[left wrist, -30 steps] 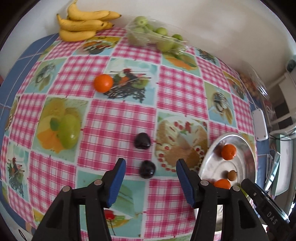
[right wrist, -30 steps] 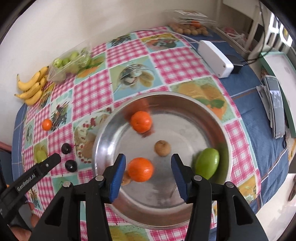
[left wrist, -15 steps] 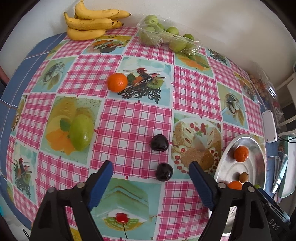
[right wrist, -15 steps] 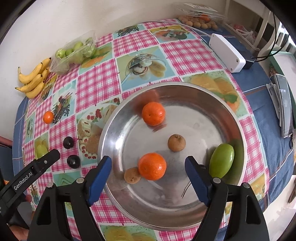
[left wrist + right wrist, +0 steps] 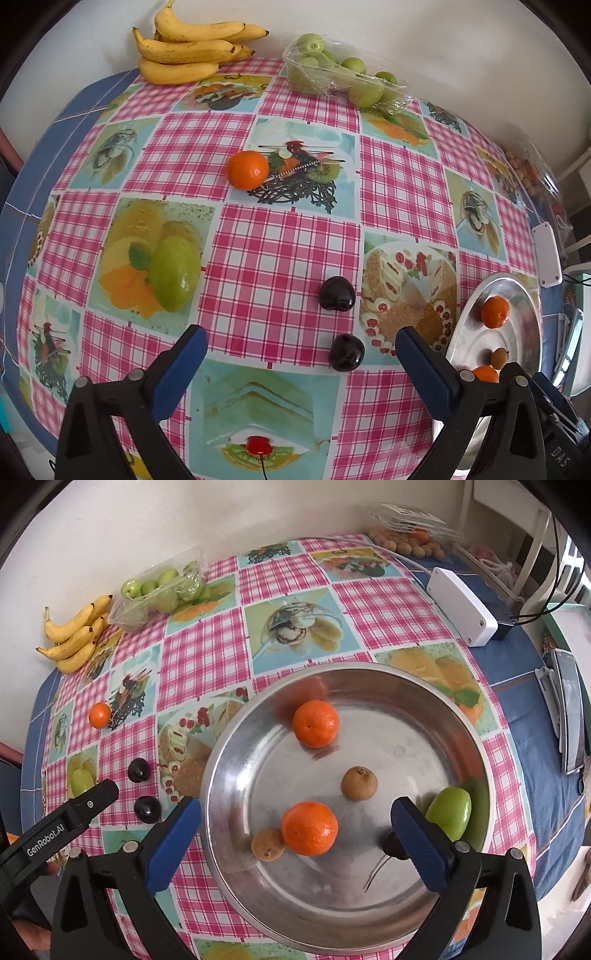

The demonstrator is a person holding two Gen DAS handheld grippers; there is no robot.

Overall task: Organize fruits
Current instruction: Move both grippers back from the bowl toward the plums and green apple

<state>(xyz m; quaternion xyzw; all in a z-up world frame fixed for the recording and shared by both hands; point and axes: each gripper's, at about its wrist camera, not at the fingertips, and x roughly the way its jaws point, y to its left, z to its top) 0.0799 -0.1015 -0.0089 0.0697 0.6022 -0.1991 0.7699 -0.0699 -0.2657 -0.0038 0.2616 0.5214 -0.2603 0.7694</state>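
Your steel bowl (image 5: 472,738) already holds two tangerines (image 5: 309,828), two small brown fruits, perhaps longans, and a green fruit. Two dark plums (image 5: 346,352) and one tangerine (image 5: 247,170) wait on the counter (image 5: 280,258). Both left tongs (image 5: 301,363) and right tongs (image 5: 295,840) have just been spreading, nothing pinched.

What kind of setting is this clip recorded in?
Most likely a home dining or kitchen table set against a wall: a fruit-print checked tablecloth, loose bananas and a metal bowl of fruit point to a household, not a lab.
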